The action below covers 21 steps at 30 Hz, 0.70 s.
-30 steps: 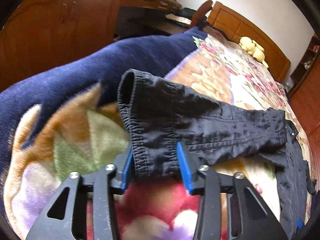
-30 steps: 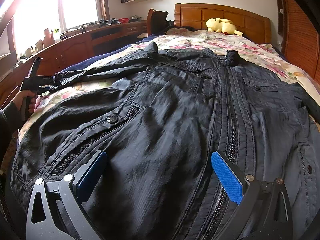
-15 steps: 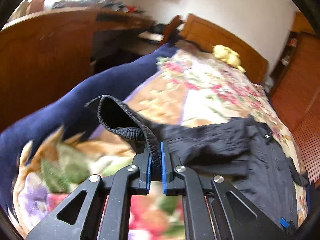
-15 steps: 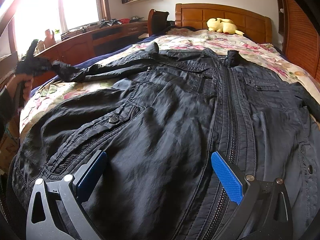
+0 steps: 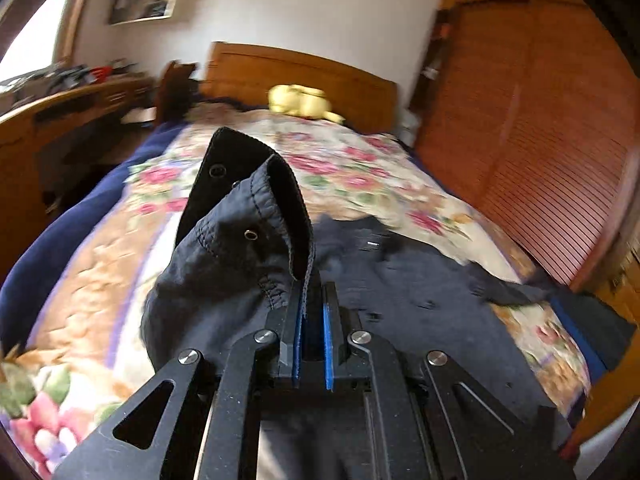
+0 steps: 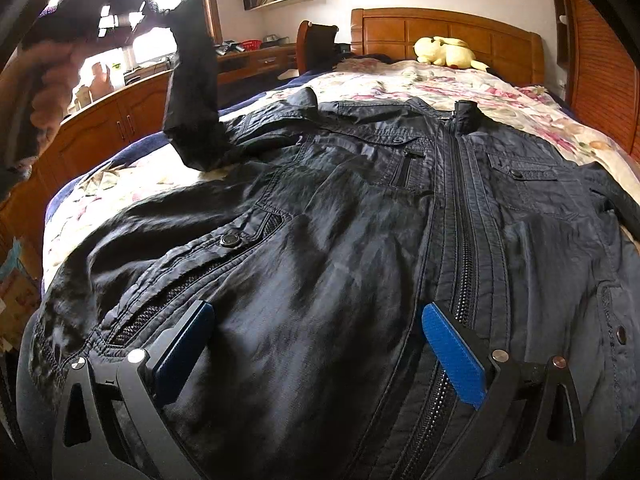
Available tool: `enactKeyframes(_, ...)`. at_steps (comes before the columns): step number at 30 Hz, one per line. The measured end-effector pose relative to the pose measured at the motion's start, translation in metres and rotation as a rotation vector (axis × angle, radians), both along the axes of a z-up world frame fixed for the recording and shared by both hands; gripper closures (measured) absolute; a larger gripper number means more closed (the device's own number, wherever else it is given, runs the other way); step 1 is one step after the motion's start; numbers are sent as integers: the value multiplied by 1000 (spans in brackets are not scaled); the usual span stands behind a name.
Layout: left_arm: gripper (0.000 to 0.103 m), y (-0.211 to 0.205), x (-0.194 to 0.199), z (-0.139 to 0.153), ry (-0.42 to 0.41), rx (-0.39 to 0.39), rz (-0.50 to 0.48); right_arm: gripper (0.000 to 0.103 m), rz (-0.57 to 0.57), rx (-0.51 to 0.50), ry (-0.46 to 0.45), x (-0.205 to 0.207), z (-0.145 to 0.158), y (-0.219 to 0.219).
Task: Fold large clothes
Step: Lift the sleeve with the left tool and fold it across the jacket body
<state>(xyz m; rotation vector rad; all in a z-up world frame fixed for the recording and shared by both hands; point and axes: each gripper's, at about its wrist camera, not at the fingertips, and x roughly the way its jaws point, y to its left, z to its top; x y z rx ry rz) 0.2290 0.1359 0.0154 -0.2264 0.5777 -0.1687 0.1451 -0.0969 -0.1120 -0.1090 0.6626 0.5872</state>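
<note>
A large dark zip-up jacket [image 6: 360, 208] lies front-up on the floral bedspread [image 6: 460, 92]. My left gripper [image 5: 311, 292] is shut on the jacket's sleeve cuff [image 5: 248, 200], which stands up in front of the blue pads with its snap studs showing. In the right wrist view that sleeve [image 6: 192, 92] hangs raised above the bed's left side, under a hand [image 6: 52, 80]. My right gripper [image 6: 316, 328] stands open low over the jacket's hem, beside the zip, with cloth below its fingers but nothing pinched.
A yellow plush toy [image 6: 444, 52] lies by the wooden headboard [image 6: 440, 26]. Along the left runs a wooden desk with cabinets [image 6: 120, 116], with a chair [image 6: 316, 44] at it. Louvred wardrobe doors [image 5: 540, 140] stand to the right of the bed.
The left gripper closed on the cuff, then rose and swung toward the jacket's body, pulling the sleeve up off the bed. The right gripper has stayed still and open.
</note>
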Motion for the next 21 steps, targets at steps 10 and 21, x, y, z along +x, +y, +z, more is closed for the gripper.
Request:
enactKeyframes(10,82,-36,-21,-17,66,144,-44,0,-1,-2,-2,-1,0,-1)
enactKeyframes(21,71,-8,-52,-74,120,217,44,0,-2,-7,-4,-1,0,1)
